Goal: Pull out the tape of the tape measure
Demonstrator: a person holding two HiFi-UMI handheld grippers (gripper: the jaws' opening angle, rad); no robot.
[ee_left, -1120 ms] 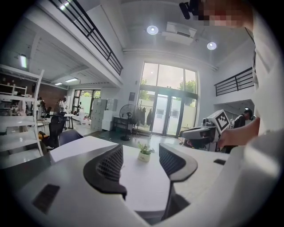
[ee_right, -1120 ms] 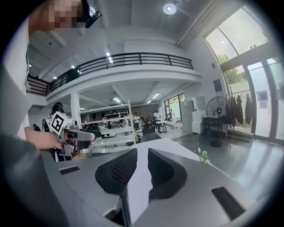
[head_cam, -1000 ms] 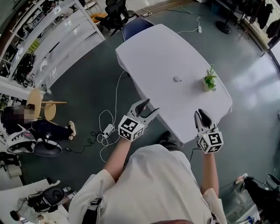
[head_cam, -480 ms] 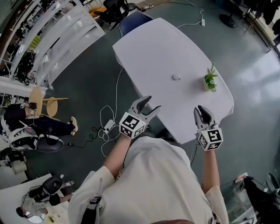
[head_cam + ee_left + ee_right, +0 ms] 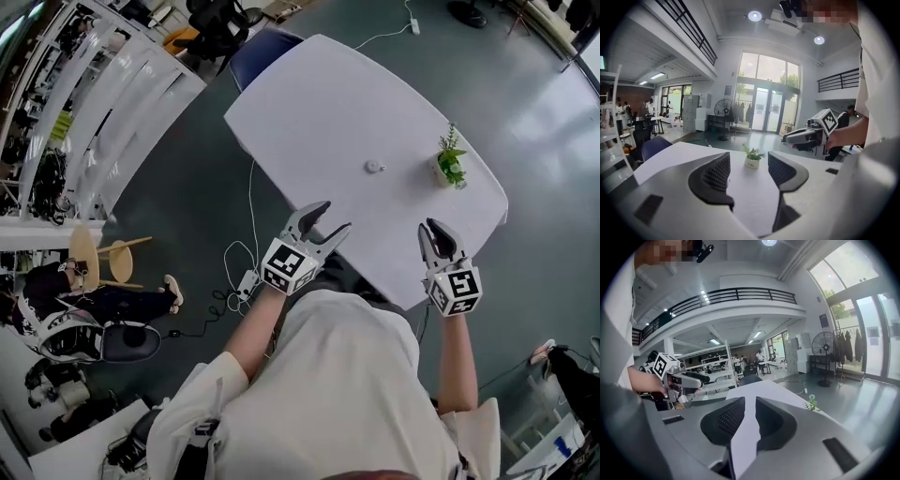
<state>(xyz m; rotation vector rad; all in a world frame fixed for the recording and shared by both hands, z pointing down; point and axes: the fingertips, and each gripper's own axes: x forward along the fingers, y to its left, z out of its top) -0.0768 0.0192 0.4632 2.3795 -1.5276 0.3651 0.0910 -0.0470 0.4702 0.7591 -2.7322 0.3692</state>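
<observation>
A small round white tape measure lies on the white table, left of a small potted plant. No tape is drawn out of it. My left gripper is held over the table's near edge, well short of the tape measure, jaws wide apart and empty. My right gripper hovers over the near right edge, with only a narrow gap between its jaws and nothing in them. In the left gripper view the plant shows between the jaws and the right gripper is off to the right.
A dark office chair stands at the table's far end. White cables and a power strip lie on the floor to the left. Long white shelving runs along the left, and a seated person is beside it.
The head camera has tilted, so the table sits nearer and higher in view. Both grippers have crept slightly forward over the table's near edge. Their jaws look unchanged.
</observation>
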